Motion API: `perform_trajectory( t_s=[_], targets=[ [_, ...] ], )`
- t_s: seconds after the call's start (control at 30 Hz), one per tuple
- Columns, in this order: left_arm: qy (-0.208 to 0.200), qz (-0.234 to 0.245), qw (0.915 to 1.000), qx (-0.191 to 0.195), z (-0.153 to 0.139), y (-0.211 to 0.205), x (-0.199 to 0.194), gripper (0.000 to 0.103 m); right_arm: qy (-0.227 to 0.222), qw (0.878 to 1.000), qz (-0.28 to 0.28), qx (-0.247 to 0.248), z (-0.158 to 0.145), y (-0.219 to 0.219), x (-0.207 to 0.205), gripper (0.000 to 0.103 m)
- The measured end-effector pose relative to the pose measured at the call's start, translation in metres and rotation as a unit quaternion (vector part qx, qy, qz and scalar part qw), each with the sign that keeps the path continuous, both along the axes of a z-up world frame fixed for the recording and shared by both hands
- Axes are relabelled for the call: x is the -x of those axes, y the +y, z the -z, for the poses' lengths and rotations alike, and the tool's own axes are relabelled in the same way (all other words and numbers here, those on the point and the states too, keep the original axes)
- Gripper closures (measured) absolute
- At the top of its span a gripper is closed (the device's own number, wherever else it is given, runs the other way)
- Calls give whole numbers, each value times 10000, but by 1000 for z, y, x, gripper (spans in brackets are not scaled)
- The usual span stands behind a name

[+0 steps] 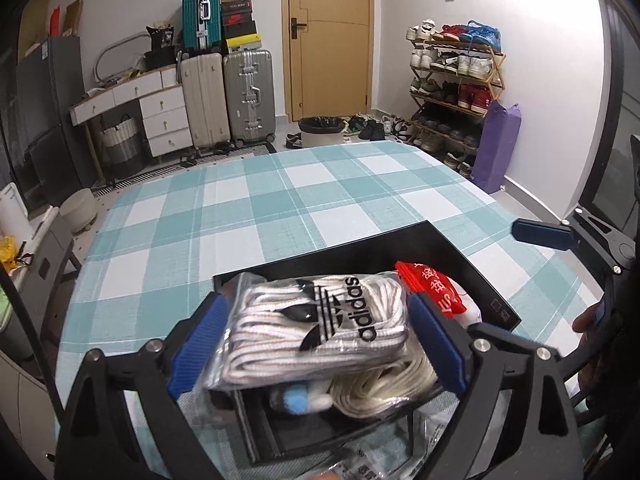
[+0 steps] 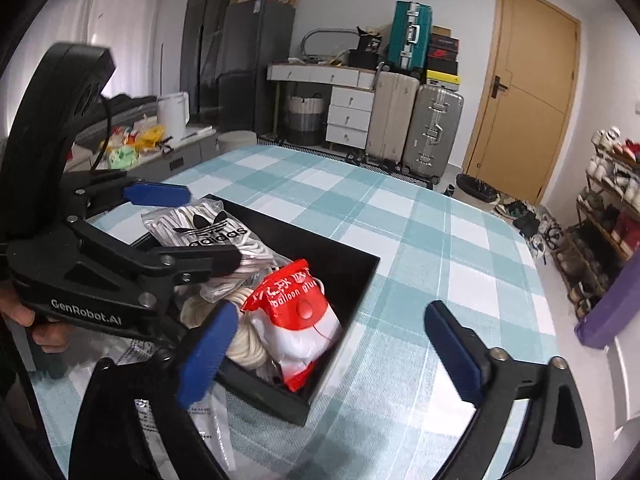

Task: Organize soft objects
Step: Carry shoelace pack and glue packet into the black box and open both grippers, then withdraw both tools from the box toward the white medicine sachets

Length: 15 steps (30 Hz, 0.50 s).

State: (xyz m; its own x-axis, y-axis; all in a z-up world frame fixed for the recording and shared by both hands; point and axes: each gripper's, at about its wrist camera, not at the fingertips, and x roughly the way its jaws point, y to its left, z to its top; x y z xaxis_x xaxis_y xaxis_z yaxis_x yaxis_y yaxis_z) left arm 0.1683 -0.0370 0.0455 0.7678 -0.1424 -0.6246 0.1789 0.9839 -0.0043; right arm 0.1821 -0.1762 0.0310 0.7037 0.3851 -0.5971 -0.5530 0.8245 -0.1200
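The left gripper (image 1: 316,336) pinches a clear bag of white Adidas laces (image 1: 316,328) between its blue pads, one pad pressed to each side of the bag, and holds it just above the open black box (image 1: 472,276) that sits on the teal checked tablecloth (image 1: 280,200). In the right wrist view the bag (image 2: 204,228) hangs over the box's far-left corner. Inside the box (image 2: 352,284) lie a red and white balloon glue packet (image 2: 296,312) toward the right side, a coil of cream cord (image 2: 244,340) under the held bag, and a small blue and white item I cannot make out. The right gripper (image 2: 328,352) hovers over the near right edge of the box with its fingers spread wide and nothing between them. The step in hand looks like setting the lace bag down into the box. To do it well, the bag should go down flat on the free left part of the box, clear of the packet, low enough to rest on the cord before the pads part; released from height, the slick plastic could slide over the wall. The empty gripper could steady the near wall of the box if it shifts. A printed plastic bag (image 2: 208,432) lies on the cloth just in front of the box and seems still to be sorted.
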Motion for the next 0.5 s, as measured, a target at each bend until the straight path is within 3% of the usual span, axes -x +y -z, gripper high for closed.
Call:
perform_trajectory(
  t_s=[0.07, 0.33, 0.5],
  targets=[
    [-43, -47, 10000, -9, -2, 1, 5, 0, 8, 9999, 69, -137, -1, -6, 4, 2],
    [-152, -237, 9996, 32, -7, 13, 35, 0, 290, 9968, 190, -720, -4, -26, 20, 1],
    [-186, -354, 9992, 17, -8, 22, 54, 0, 432, 9956, 121, -820, -1, -27, 34, 1]
  ],
)
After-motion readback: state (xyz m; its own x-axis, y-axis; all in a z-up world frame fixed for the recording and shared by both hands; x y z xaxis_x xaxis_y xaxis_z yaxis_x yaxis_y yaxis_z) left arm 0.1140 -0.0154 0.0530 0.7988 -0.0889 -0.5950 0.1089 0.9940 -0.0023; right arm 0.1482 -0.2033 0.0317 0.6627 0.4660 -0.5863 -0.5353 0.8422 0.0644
